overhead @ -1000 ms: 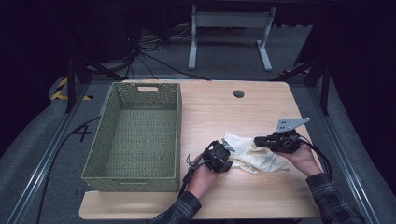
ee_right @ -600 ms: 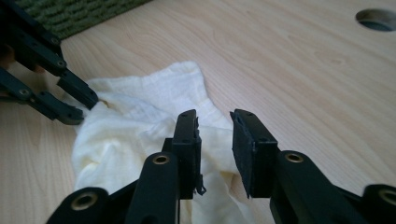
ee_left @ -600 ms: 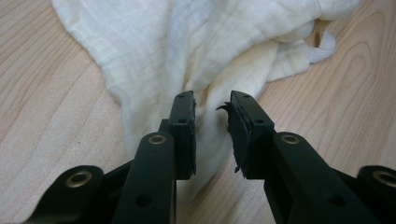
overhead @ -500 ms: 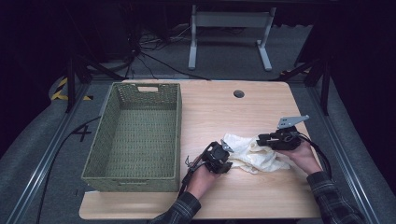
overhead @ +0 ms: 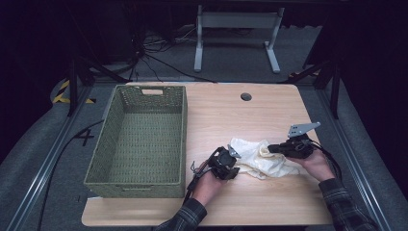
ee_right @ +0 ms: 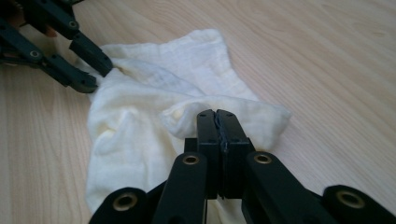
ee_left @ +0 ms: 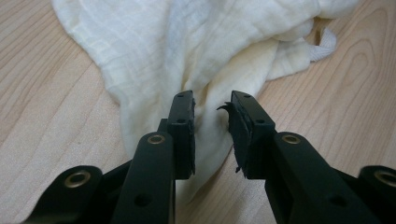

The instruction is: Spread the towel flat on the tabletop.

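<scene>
Cream cloth (overhead: 257,156) is lying crumpled on the wooden table (overhead: 269,110), to the right of the green woven basket (overhead: 139,139) and apart from its right wall. The right gripper (ee_right: 217,122) is sitting at the side of the cloth farthest from the basket, its jaws pressed together; a raised fold is bunching against the tips, but whether fabric is actually pinched between them I cannot tell. The left gripper (ee_left: 211,109) is working at the side of the cloth nearer the basket, its jaws standing partly apart with a ridge of fabric running into the gap, not yet clamped. In the right gripper view, those jaws are showing as parted tips touching the cloth's far edge.

Judging by this, the step in hand is taking hold of the cloth at two opposite sides, with the left grasp not yet made. The next move is calling for the left jaws to close on the ridge between them, deep enough that the thin fabric does not slip out, before any lift toward the basket.
</scene>
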